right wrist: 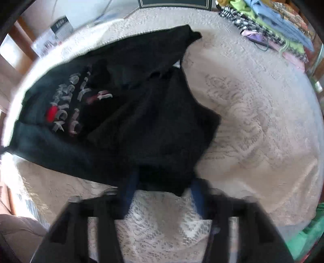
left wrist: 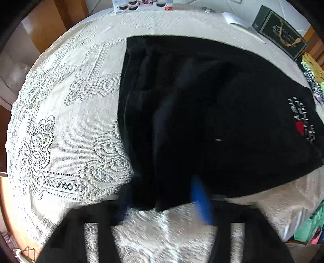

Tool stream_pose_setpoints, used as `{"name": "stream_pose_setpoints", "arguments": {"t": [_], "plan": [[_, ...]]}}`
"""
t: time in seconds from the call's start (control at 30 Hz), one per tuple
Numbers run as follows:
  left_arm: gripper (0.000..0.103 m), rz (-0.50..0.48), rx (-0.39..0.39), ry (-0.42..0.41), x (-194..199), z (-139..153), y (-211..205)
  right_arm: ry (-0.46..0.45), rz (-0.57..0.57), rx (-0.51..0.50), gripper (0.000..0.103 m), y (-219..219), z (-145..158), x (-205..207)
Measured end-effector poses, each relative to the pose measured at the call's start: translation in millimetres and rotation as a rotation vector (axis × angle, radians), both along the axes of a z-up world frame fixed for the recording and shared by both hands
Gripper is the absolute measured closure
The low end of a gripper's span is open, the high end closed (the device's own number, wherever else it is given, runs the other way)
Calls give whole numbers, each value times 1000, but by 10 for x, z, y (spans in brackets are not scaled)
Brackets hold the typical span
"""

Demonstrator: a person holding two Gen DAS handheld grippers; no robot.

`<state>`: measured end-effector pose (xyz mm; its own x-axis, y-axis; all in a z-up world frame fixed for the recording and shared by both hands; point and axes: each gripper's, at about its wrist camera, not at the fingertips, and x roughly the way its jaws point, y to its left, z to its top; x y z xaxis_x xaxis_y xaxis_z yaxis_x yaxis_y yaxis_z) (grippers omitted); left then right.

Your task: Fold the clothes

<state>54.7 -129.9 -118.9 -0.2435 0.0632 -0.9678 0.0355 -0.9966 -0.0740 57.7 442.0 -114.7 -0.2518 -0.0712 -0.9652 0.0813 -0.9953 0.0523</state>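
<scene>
A black T-shirt [left wrist: 212, 113] with a grey and red print [left wrist: 302, 123] lies on a white lace tablecloth [left wrist: 60, 131]. My left gripper [left wrist: 162, 194] has its blue fingers [left wrist: 200, 200] spread apart at the shirt's near hem, the cloth draped between them; the frame is blurred. In the right wrist view the same shirt [right wrist: 141, 113] is bunched, print [right wrist: 66, 105] at the left. My right gripper [right wrist: 162, 188] has its blue fingers [right wrist: 197, 194] apart at the shirt's near edge, with cloth hanging between them.
A pile of folded coloured clothes [right wrist: 269, 26] sits at the table's far right. A dark green box [left wrist: 281, 32] and papers [left wrist: 237, 19] lie at the far edge, a printed box [left wrist: 139, 5] beyond. Wooden furniture [left wrist: 50, 26] stands left.
</scene>
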Motion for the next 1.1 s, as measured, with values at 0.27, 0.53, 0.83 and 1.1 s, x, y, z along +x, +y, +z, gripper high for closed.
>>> {"name": "stream_pose_setpoints", "arguments": {"t": [0.27, 0.53, 0.83, 1.1], "plan": [[81, 64, 185, 104, -185, 545, -236, 122, -80, -215, 95, 166, 686, -277], [81, 116, 179, 141, -1139, 787, -576, 143, -84, -225, 95, 99, 920, -1278], [69, 47, 80, 128, -1674, 785, -406, 32, -134, -176, 95, -24, 491, -2013], [21, -23, -16, 17, -795, 342, -95, 33, -169, -212, 95, 156, 408, -1670]]}}
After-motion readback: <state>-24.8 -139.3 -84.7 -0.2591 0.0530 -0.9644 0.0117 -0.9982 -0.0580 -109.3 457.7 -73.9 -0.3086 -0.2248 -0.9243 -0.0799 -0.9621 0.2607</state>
